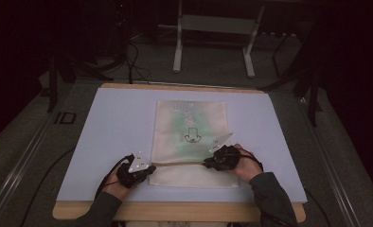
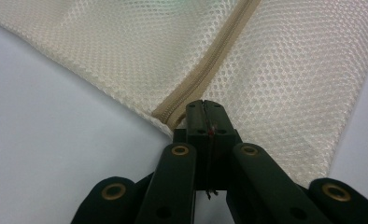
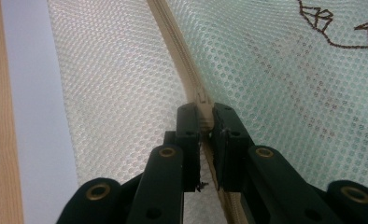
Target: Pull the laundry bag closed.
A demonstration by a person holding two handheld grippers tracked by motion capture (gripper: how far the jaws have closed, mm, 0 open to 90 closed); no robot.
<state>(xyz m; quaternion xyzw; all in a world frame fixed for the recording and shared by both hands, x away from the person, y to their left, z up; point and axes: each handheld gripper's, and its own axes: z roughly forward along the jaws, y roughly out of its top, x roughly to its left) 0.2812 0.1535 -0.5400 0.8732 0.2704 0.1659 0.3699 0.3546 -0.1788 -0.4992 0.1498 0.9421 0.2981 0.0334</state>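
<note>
A cream mesh bag (image 1: 189, 127) with a dark stitched figure (image 1: 191, 136) lies flat on the pale blue mat (image 1: 113, 132). Its tan zipper (image 1: 177, 163) runs across the near part, pulled taut between both grippers. My left gripper (image 1: 151, 168) is at the bag's left edge. In the left gripper view its jaws (image 2: 204, 105) are shut on the zipper's end (image 2: 173, 114). My right gripper (image 1: 206, 164) sits farther right along the zipper line. In the right gripper view it (image 3: 204, 112) is shut on the zipper pull (image 3: 203, 99), with green-tinted mesh (image 3: 275, 70) beside it.
The mat covers a wooden table whose front edge (image 1: 175, 210) shows below it. Metal stand legs (image 1: 177, 47) and loose cables (image 1: 135, 66) are on the floor beyond the table. Bare mat lies left and right of the bag.
</note>
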